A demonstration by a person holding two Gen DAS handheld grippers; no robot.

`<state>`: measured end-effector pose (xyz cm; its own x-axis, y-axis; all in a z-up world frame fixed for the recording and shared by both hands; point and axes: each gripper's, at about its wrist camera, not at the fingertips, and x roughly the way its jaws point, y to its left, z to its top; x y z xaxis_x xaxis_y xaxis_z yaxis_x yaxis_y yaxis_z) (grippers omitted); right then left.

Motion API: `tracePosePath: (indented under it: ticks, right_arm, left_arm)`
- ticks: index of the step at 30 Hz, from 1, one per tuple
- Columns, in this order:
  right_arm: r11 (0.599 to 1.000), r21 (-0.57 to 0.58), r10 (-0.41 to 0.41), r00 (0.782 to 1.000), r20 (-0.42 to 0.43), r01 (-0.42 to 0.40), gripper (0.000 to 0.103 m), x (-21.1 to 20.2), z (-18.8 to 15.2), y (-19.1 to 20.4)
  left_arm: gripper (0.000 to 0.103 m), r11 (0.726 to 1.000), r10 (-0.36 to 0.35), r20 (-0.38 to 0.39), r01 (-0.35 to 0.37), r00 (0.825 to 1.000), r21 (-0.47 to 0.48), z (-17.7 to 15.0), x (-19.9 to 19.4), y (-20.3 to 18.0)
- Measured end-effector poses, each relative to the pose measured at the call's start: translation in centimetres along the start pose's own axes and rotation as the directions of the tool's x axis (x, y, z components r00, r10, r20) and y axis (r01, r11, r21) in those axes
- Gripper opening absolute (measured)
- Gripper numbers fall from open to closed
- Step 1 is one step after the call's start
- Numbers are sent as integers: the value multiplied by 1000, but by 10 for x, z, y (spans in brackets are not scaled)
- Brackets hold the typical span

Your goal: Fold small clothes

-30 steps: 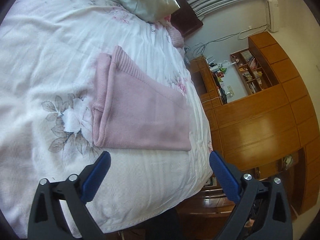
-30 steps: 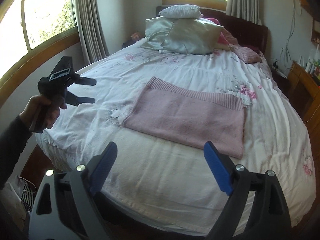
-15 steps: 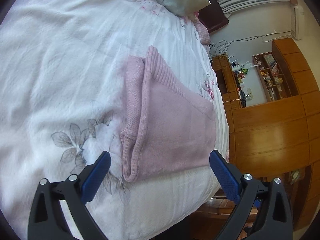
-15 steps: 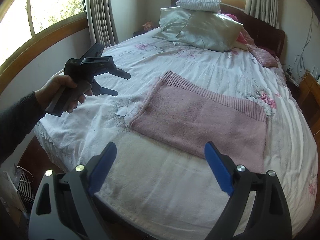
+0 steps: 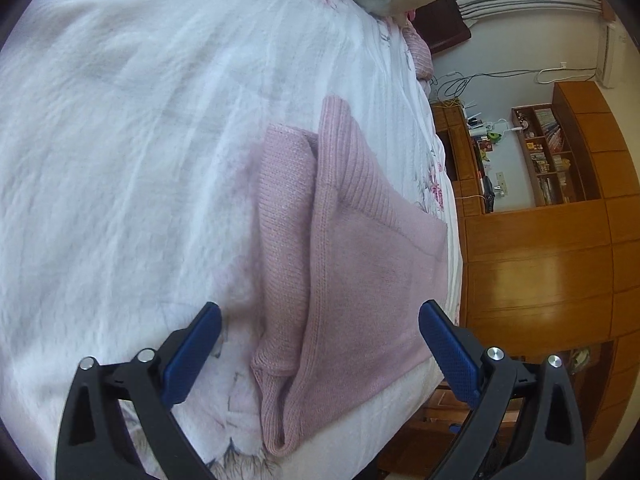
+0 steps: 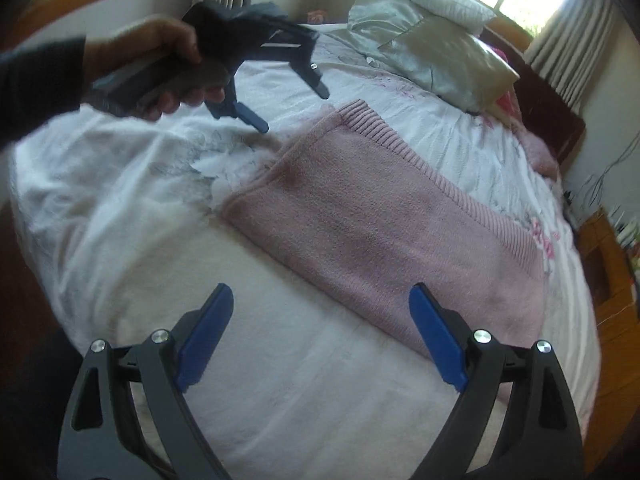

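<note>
here the pink knit garment lies folded flat on the white floral bedspread, its ribbed hem along the far side toward the pillows. in the left wrist view the garment shows a folded layer tucked along its left edge. the left gripper, held by a hand with a dark sleeve, points slantwise down over the bedspread just beside the garment's left corner, its blue-tipped jaws spread wide and holding nothing; whether the lower tip touches the cloth is unclear. the right gripper hovers near the bed's front edge, jaws wide apart and empty, the garment's near edge between and beyond them. wooden cabinets stand past the bed.
</note>
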<state>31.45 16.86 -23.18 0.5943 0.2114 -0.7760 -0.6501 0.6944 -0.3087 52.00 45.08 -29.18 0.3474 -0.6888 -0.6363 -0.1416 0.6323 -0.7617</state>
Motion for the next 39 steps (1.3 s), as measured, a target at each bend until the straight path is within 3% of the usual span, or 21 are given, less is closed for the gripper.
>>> tracePosePath:
  ticks: [3,10,16,24,26,28,33,38,39]
  right_arm:
    - [999,-54,0,1000,-31,-2,85,33,-1,21]
    - [968,-200,-154,988,5,152,82,81,3,56]
    - [954,-206,-208,975,72,219,82,95,17,70]
    - [946,-184,-249,961,120,268,81,108,40,71]
    - [953,-166,-236,965,118,253,75,112,44,68]
    - [958,-158,-223,968,115,239,70,116,46,66]
    - [969,-135,-192,975,112,207,55,119,48,59]
    - [982,-106,-147,985,87,156,23,121,52,52]
    - [985,-93,-139,986,87,147,21,120,53,49]
  left_arm:
    - [99,999,-27,-18,28,999,17,11,15,-1]
    - [99,999,-47,-54,48,997,16,42,47,0]
    - [99,996,-93,-70,93,993,2,66,61,-2]
    - [98,996,-89,-80,90,993,9,70,75,-5]
    - [87,996,-85,-79,85,993,5,73,76,-3]
    - [45,999,-50,-83,51,995,7,73,77,1]
    - [40,999,-51,-90,51,995,0,72,76,5]
    - [33,999,-36,-94,37,995,5,72,74,-3]
    - [31,999,-35,-93,36,995,8,73,72,-6]
